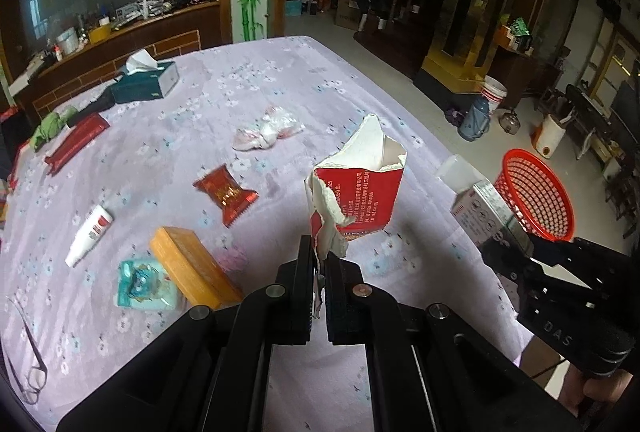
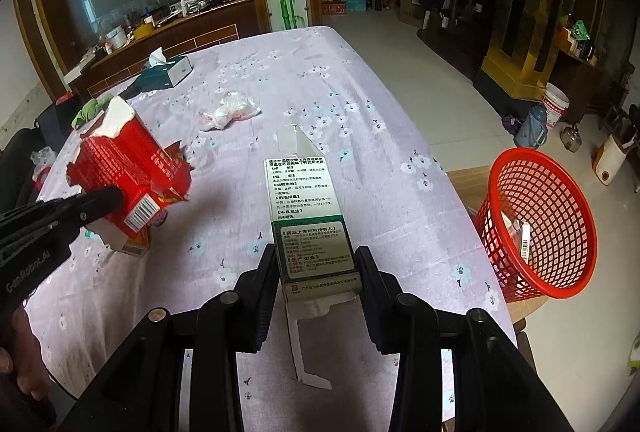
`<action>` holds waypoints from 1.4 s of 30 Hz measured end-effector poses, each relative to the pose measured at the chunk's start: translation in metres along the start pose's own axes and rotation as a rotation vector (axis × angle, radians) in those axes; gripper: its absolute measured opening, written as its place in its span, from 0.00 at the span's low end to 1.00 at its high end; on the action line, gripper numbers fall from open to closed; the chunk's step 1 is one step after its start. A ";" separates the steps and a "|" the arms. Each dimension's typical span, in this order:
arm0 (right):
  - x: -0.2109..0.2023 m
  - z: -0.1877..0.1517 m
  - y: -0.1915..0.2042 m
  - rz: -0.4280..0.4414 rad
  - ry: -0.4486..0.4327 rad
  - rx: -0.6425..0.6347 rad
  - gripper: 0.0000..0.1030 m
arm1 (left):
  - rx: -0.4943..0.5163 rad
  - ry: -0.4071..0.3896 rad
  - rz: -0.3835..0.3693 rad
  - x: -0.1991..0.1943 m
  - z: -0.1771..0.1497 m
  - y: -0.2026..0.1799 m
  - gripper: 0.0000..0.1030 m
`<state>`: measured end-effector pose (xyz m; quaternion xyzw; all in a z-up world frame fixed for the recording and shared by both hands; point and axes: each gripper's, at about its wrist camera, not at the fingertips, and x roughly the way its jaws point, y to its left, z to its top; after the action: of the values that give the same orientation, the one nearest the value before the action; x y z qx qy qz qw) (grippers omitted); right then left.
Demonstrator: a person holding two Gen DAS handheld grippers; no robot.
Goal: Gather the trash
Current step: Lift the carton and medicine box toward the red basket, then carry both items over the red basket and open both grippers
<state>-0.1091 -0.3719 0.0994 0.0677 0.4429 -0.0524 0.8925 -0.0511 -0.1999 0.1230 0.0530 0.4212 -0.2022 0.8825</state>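
Partly hidden, left gripper (image 1: 319, 264) pinches torn red carton (image 1: 360, 187); right gripper (image 2: 318, 268) clamps printed medicine box (image 2: 308, 216).

Bare tablecloth (image 2: 320, 79) lies open toward the red basket (image 2: 560, 284); wrappers (image 1: 226, 191) crowd the left.

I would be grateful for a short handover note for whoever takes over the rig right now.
Left gripper: shut on a torn flap of the ripped red cardboard box, held above the table.
Right gripper: shut on the white-and-green medicine carton.
Red plastic mesh basket: beside the table's right edge, already holding some pieces.
Left: drop both boxes in, then judge what else is trash, e.g. the crumpled clear plastic bag and red snack wrapper on the purple floral tablecloth.
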 end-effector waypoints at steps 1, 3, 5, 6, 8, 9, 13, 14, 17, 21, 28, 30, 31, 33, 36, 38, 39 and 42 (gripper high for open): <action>0.000 0.001 0.000 0.003 0.001 0.001 0.40 | 0.000 -0.003 0.012 0.000 0.002 0.001 0.04; -0.001 0.001 -0.001 0.012 0.000 0.004 0.40 | 0.001 -0.008 0.028 0.000 0.003 0.002 0.04; -0.002 0.001 -0.001 0.015 -0.004 -0.001 0.40 | 0.000 -0.010 0.040 0.000 0.003 0.004 0.04; -0.002 0.002 0.000 0.017 -0.004 -0.002 0.40 | 0.000 -0.011 0.045 0.000 0.003 0.005 0.04; -0.003 0.002 0.000 0.020 -0.006 -0.004 0.40 | 0.003 -0.015 0.054 0.000 0.002 0.005 0.04; -0.004 0.001 0.000 0.020 -0.006 -0.006 0.40 | 0.006 -0.017 0.058 -0.001 0.002 0.004 0.04; -0.005 0.001 -0.001 0.023 -0.006 -0.007 0.40 | 0.013 -0.021 0.065 -0.002 0.001 0.001 0.04; -0.006 0.001 -0.001 0.023 -0.006 -0.007 0.40 | 0.015 -0.024 0.066 -0.003 0.000 0.000 0.04; -0.008 0.000 -0.003 0.022 -0.010 -0.007 0.40 | 0.021 -0.028 0.068 -0.004 0.000 -0.004 0.04; -0.010 -0.001 -0.006 0.021 -0.011 0.000 0.40 | 0.032 -0.030 0.069 -0.003 0.001 -0.007 0.04; -0.011 0.001 -0.016 0.020 -0.013 0.020 0.40 | 0.050 -0.029 0.060 0.001 0.005 -0.017 0.04; -0.012 0.001 -0.020 0.017 -0.015 0.027 0.40 | 0.056 -0.028 0.055 0.003 0.007 -0.020 0.04; -0.013 0.001 -0.022 0.016 -0.015 0.030 0.40 | 0.058 -0.027 0.052 0.004 0.007 -0.022 0.04; -0.013 0.001 -0.028 0.012 -0.015 0.043 0.40 | 0.066 -0.025 0.045 0.007 0.008 -0.027 0.04; -0.014 0.002 -0.040 0.006 -0.015 0.064 0.40 | 0.078 -0.021 0.030 0.011 0.011 -0.037 0.04; -0.015 0.003 -0.048 0.000 -0.018 0.082 0.40 | 0.092 -0.019 0.015 0.015 0.013 -0.046 0.04; -0.016 0.003 -0.056 -0.005 -0.018 0.098 0.40 | 0.100 -0.018 0.004 0.016 0.015 -0.052 0.04; -0.019 0.003 -0.080 -0.026 -0.025 0.150 0.40 | 0.127 -0.016 -0.026 0.021 0.020 -0.070 0.04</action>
<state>-0.1310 -0.4501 0.1106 0.1279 0.4276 -0.0976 0.8895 -0.0533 -0.2749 0.1250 0.1016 0.4012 -0.2405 0.8780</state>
